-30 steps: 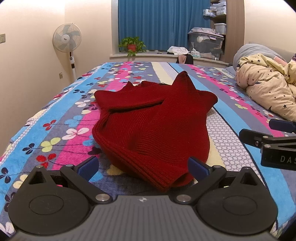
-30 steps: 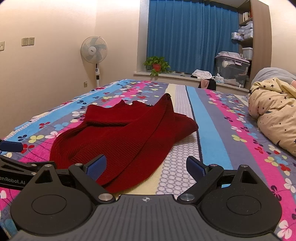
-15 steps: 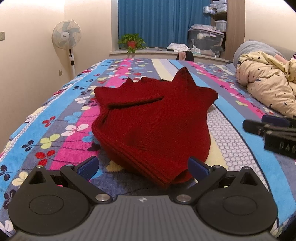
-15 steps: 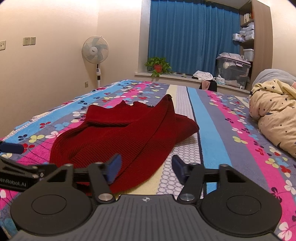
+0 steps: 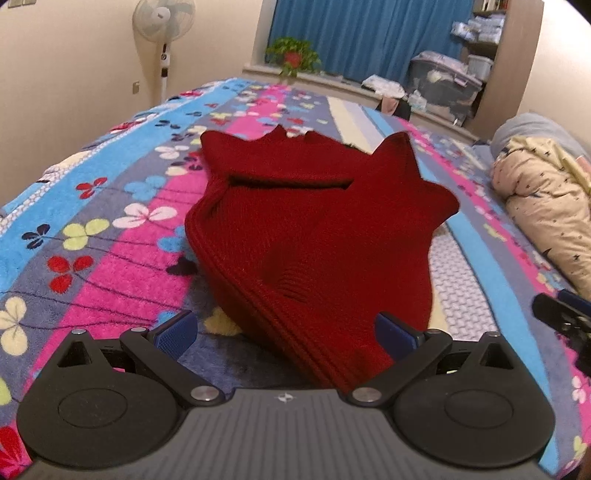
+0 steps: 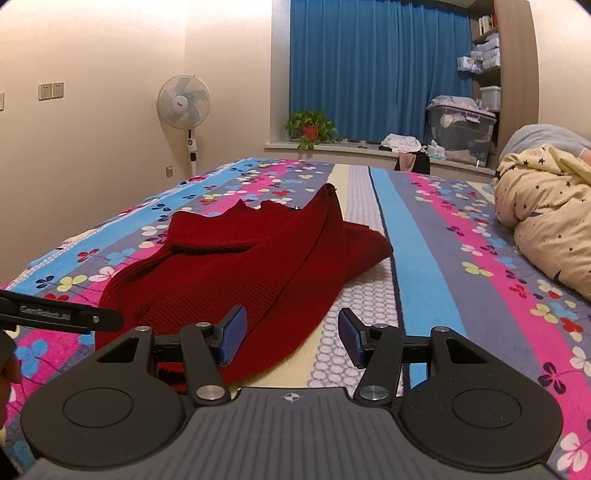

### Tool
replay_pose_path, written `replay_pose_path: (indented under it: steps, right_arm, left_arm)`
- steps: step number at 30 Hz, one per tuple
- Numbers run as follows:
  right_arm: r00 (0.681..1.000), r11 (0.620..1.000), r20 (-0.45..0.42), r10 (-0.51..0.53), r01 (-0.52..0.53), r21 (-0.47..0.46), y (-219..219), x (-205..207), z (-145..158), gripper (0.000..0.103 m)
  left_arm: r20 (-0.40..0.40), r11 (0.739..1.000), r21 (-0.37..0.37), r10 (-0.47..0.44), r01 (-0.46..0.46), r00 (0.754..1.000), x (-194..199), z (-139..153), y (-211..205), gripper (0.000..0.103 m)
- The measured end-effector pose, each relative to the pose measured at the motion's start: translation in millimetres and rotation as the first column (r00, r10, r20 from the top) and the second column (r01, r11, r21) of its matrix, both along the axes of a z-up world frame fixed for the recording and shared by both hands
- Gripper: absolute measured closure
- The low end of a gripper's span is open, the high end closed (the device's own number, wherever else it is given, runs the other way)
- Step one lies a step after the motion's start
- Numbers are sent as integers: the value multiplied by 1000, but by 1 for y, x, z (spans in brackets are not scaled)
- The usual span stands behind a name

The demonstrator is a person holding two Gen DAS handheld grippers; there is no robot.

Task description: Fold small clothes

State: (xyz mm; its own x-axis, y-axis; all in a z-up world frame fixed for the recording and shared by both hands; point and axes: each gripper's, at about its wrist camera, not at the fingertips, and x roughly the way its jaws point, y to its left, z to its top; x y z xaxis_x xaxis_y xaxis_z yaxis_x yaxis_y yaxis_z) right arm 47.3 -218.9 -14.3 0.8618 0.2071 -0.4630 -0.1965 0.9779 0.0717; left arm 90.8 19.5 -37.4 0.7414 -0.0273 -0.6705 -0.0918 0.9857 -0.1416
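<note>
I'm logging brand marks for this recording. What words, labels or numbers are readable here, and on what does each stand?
"GenRobot.AI": blurred, but just readable, on the side of the left tongs in the right wrist view.
Fan hub badge: too small to read.
Book spines on the shelf: too small to read.
Small emblem on each camera mount: a symbol, no letters.

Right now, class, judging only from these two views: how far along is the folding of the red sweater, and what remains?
Barely begun. Done: the red sweater lies rumpled on the striped blanket, partly doubled over, not neatly folded. In hand: nothing; the left claw stands open around the near hem, and the right claw is half open at the sweater's right edge, its pads not pressing it. Left: grasp, flatten and fold.
</note>
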Motion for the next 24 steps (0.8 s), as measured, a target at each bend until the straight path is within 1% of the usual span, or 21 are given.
replay_pose_path:
  steps: [5, 8, 10, 11, 13, 14, 16, 17, 19, 20, 22, 24]
  right_arm:
    - [1000, 1000, -15, 1, -1, -5, 0, 0, -2, 45]
    - [1000, 1000, -18, 5, -5, -16, 1, 0, -3, 42]
    - [1000, 1000, -22, 4, -4, -20, 2, 0, -3, 41]
    - [1000, 1000, -23, 3, -4, -21, 2, 0, -3, 41]
    - [1000, 1000, -24, 0, -1, -21, 1, 0, -3, 39]
    - [1000, 1000, -25, -1, 1, -21, 2, 1, -3, 38]
    - [1000, 1000, -28, -3, 2, -21, 2, 2, -3, 37]
    - [1000, 1000, -30, -4, 3, -21, 2, 3, -4, 37]
    - [999, 1000, -35, -6, 5, -23, 2, 3, -5, 37]
    - [999, 1000, -37, -7, 6, -24, 1, 3, -5, 37]
    - [999, 1000, -40, -7, 6, -27, 1, 4, -6, 37]
    - [999, 1000, -45, -7, 6, -30, 2, 4, -7, 37]
  left_arm:
    - [-18, 998, 61, -3, 4, 1000, 7, -10, -7, 1]
    - [-21, 996, 88, -16, 18, 1000, 9, -15, -9, 7]
    - [-30, 995, 101, -21, 24, 999, 9, -18, -10, 19]
    - [-37, 995, 97, -25, 28, 999, 9, -20, -9, 22]
    - [-46, 996, 78, -37, 41, 998, 8, -22, -8, 40]
    - [-49, 996, 78, -44, 48, 998, 7, -22, -8, 43]
    - [-49, 994, 91, -63, 67, 997, 6, -23, -11, 57]
    - [-49, 992, 101, -70, 75, 996, 5, -24, -12, 60]
    - [-47, 989, 114, -84, 89, 995, 4, -24, -15, 73]
    - [-45, 989, 116, -90, 94, 995, 4, -24, -15, 75]
    - [-44, 986, 127, -98, 103, 994, 3, -23, -16, 84]
    - [-47, 982, 146, -110, 116, 993, 2, -23, -17, 87]
